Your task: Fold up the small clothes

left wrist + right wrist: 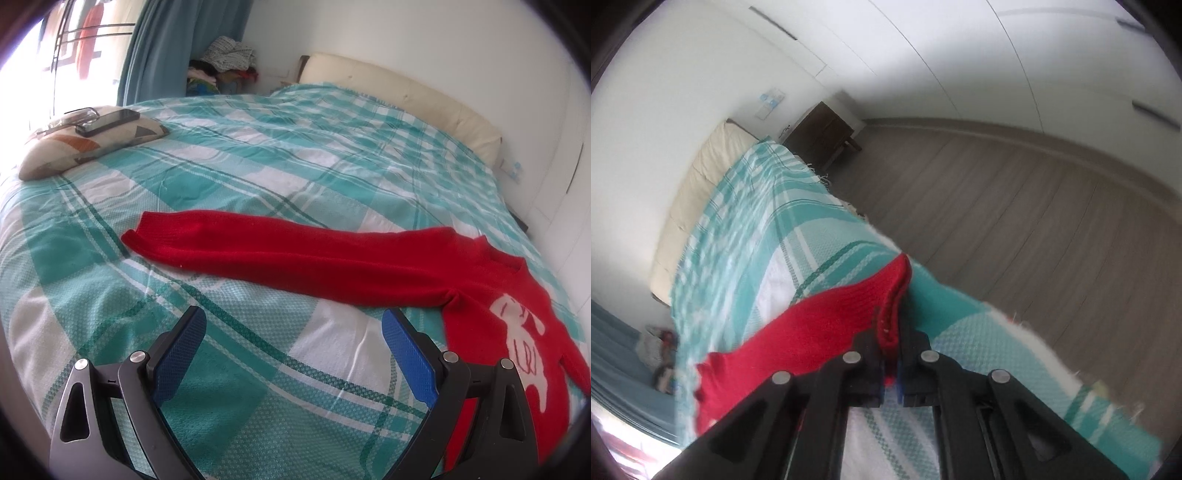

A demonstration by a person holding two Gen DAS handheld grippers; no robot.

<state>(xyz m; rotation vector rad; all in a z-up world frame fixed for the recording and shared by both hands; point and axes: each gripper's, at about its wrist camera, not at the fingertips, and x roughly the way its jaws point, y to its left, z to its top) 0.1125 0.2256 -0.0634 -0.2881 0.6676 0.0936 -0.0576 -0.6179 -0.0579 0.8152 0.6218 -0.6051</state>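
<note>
red sweater (332,258): sleeve stretched leftward across bed (258,155) | left claw (293,350): spread, empty | right claw (892,332): pinching cuff

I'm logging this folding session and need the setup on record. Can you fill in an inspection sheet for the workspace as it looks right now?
Surface: bed under a teal and white checked cover, slightly wrinkled.
Job's things: red sweater lying flat, one sleeve stretched out across the cover, white figure on its front.
Clutter: patterned pillow with a phone and glasses on top.
Grippers: left gripper open above the bare cover, holding nothing; right gripper shut on the sweater's ribbed edge.
Cables: nothing seen.
Surroundings: cream headboard, blue curtain, heap of clothes in the corner, dark bedside cabinet, wood floor.
</note>
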